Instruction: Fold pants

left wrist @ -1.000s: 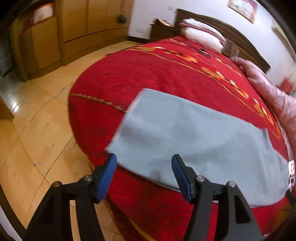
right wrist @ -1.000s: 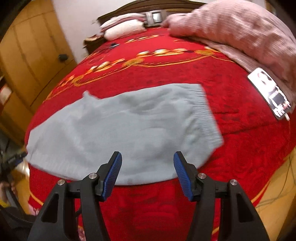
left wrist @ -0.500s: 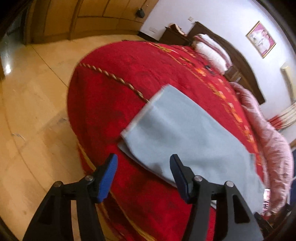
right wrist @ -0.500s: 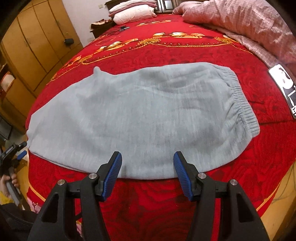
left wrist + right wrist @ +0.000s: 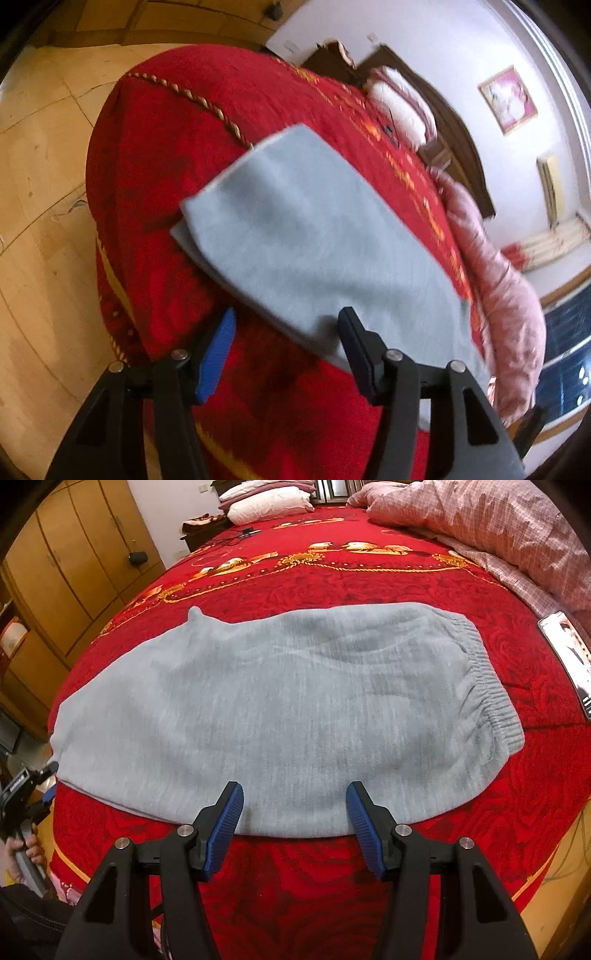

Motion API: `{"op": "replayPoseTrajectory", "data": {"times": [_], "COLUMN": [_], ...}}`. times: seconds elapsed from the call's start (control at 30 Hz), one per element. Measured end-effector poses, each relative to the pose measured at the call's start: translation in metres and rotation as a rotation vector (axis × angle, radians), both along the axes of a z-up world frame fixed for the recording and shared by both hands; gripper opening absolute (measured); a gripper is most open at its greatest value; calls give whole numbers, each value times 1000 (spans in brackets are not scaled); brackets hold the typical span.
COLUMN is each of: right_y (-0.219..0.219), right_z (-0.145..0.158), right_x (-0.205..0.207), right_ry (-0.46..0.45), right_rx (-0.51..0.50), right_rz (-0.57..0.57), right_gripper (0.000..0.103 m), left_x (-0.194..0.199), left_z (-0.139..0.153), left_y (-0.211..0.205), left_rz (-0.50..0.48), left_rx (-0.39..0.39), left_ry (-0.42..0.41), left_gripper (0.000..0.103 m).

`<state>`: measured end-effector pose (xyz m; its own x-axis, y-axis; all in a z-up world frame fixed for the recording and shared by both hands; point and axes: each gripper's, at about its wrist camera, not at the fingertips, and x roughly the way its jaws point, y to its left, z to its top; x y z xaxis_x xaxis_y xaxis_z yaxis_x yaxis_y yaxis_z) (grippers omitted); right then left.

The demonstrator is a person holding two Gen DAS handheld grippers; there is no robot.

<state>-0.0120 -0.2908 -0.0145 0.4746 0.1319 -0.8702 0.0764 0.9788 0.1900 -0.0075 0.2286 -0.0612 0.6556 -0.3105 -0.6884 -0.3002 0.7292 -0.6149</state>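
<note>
Both grippers [image 5: 284, 332] [image 5: 293, 805] nearer pants [image 5: 280, 716]; unclamped

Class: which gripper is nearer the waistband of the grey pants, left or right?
Right. The right gripper hovers open at the pants' near edge, the waistband just to its right. The left gripper is open by the leg end, opposite the waistband.

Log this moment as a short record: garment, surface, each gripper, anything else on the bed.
garment: grey pants, lying flat, folded lengthwise, elastic waistband toward the right
surface: red bedspread
left gripper: open, empty, at the leg end of the pants
right gripper: open, empty, over the near edge of the pants
other items: pink quilt, white pillow, phone to the right of the waistband
</note>
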Motion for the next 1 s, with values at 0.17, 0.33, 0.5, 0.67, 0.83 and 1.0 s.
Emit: {"op": "replayPoseTrajectory", "data": {"times": [0.17, 0.33, 0.5, 0.67, 0.83, 1.0], "right_y": [1, 2, 6, 19, 38, 50], "right_z": [-1, -2, 1, 7, 10, 7], "right_x": [0, 1, 4, 18, 25, 31], "right_ry": [3, 6, 0, -19, -39, -31], "right_rx": [-5, -11, -22, 9, 14, 29], "right_rz": [2, 1, 19, 65, 123, 159], "right_gripper": [59, 59, 59, 59, 59, 59], "left_x": [13, 22, 13, 9, 7, 11], "left_z": [-8, -10, 1, 32, 69, 102], "left_y": [15, 19, 22, 7, -22, -65], "left_rz": [84, 107, 118, 68, -15, -163], "left_rx": [-69, -51, 7, 142, 244, 298], "left_ry": [-50, -59, -88, -146, -234, -327], "left_gripper": [60, 35, 12, 8, 7, 7]}}
